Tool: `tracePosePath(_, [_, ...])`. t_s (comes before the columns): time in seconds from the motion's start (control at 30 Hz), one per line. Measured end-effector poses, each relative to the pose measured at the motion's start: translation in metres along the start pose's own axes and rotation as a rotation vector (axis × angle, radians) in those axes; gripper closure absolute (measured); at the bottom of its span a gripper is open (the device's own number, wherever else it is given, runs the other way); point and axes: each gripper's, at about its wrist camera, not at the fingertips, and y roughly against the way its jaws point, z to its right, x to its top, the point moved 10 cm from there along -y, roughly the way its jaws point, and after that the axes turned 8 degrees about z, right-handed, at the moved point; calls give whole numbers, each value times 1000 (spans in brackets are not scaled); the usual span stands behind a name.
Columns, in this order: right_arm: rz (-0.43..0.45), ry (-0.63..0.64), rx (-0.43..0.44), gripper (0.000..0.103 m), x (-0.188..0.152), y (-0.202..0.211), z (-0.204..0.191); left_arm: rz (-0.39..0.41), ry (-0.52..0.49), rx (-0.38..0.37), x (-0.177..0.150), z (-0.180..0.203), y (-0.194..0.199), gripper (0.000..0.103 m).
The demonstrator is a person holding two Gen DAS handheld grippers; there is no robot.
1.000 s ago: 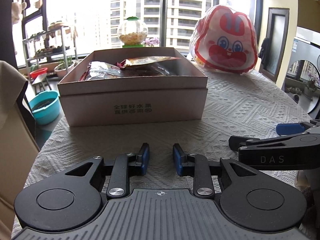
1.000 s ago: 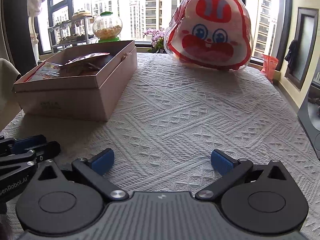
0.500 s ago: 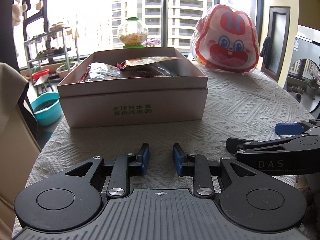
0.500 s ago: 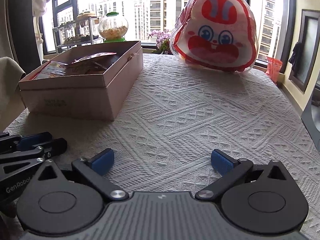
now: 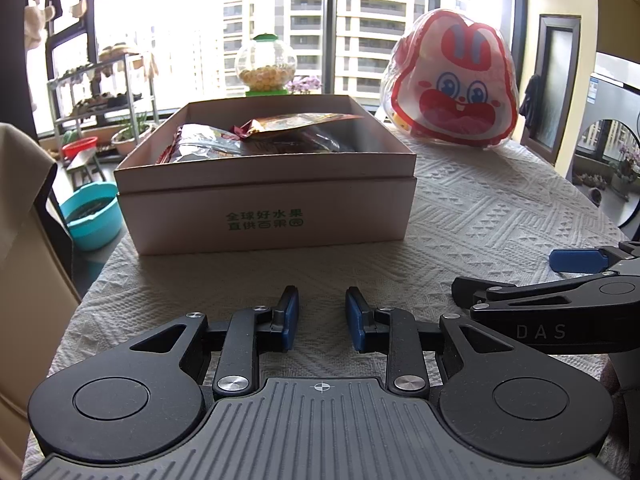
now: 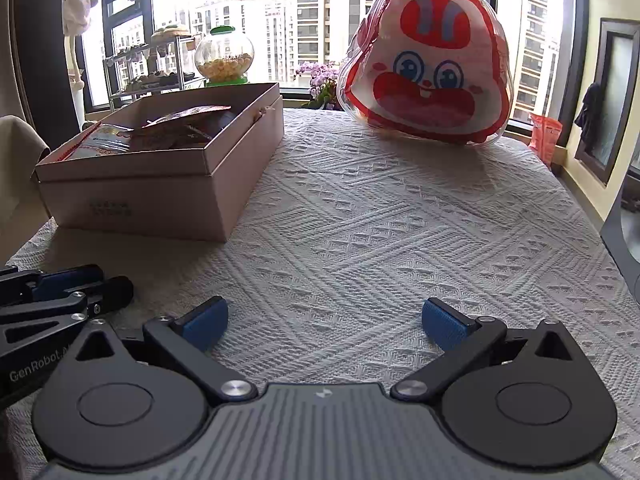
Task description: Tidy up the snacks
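Two empty grippers — left gripper narrowly parted, right gripper spread wide, snack box ahead

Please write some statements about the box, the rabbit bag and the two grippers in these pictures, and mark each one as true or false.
1. The box is open and holds snack packets. True.
2. The rabbit bag lies inside the box. False: it stands on the tablecloth, apart from the box.
3. The right gripper holds a packet. False: it is wide open and empty.
4. The left gripper holds nothing. True.
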Motion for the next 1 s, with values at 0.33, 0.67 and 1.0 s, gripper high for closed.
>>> tracePosePath(0.33, [0,0,0,0,0,0,0,0,0,0,0,0,0,73])
tracePosePath(0.67, [0,0,0,0,0,0,0,0,1,0,0,0,0,73])
tracePosePath(1.0, [0,0,0,0,0,0,0,0,11,-7,0,-1,0,73])
